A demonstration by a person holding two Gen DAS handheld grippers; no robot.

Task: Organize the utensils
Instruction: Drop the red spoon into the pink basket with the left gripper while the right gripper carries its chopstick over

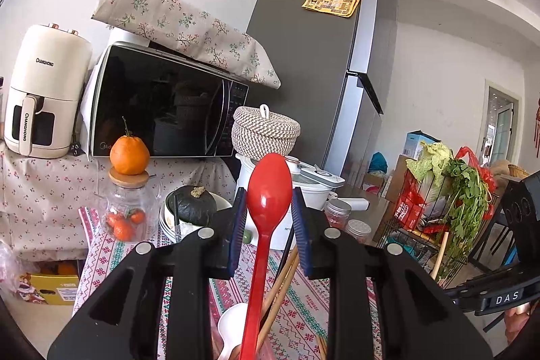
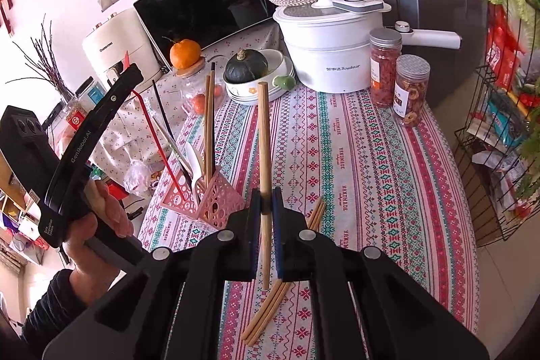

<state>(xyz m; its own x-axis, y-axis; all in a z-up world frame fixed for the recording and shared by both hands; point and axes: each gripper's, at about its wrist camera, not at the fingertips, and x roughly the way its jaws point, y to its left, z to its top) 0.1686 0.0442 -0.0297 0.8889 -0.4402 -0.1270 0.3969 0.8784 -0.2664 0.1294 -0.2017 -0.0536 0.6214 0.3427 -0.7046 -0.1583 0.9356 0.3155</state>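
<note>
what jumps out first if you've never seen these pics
A red spoon stands upright between the pads of the left gripper, dead centre of the left wrist view, in front of the microwave. In the right wrist view, the right gripper is shut on a wooden chopstick above the patterned tablecloth, beside a pink holder already holding utensils.

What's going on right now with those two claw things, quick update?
Left gripper around the red spoon, grip unclear. Right gripper shut on a wooden chopstick. Pink holder near, partly filled. More chopsticks loose on the tablecloth.
</note>
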